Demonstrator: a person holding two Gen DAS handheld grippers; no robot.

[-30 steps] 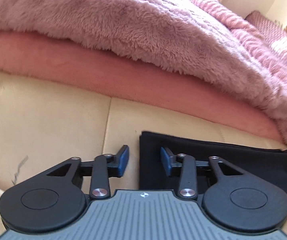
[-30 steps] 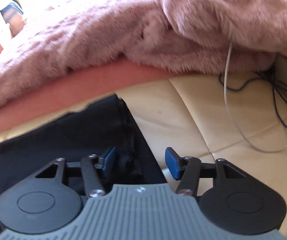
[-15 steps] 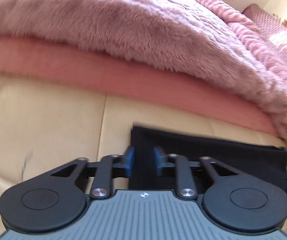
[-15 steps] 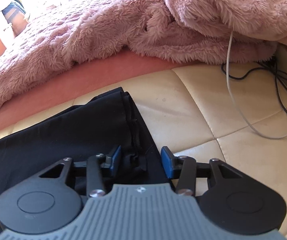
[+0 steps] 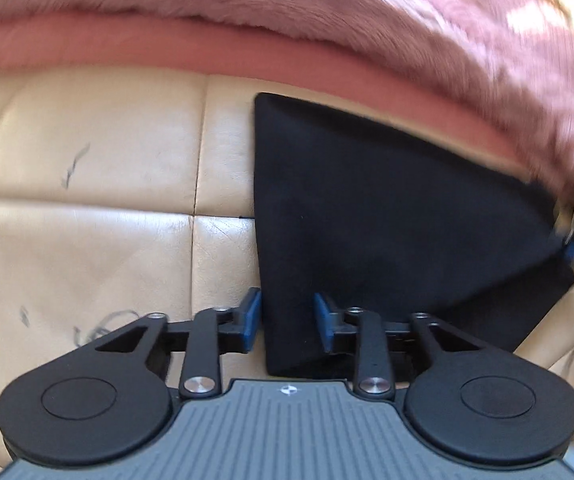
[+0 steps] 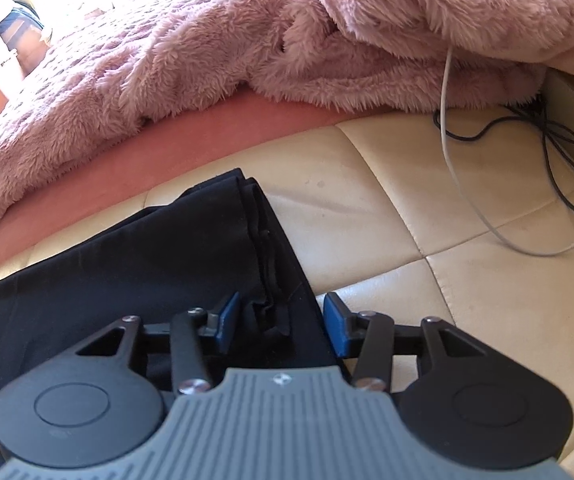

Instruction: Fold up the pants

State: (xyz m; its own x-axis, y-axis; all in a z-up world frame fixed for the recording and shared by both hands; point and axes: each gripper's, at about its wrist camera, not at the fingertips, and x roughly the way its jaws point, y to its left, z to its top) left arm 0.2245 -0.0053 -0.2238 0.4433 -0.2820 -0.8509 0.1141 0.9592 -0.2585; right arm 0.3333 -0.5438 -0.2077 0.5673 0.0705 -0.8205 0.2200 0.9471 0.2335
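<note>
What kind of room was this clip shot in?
Probably a bedroom: a fluffy pink blanket lies over a pink sheet, with charging cables on the cream quilted leather surface that holds the black pants.

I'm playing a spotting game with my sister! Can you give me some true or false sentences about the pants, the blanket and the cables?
1. The pants are black. True.
2. The pants lie on a wooden floor. False: they lie on a tan leather cushion.
3. A fluffy pink blanket is heaped behind the pants. True.
4. There is only one cable, and it is red. False: a white cable and black cables lie on the cushion.
5. The right hand-held gripper has the edge of the pants between its blue fingers. True.
</note>
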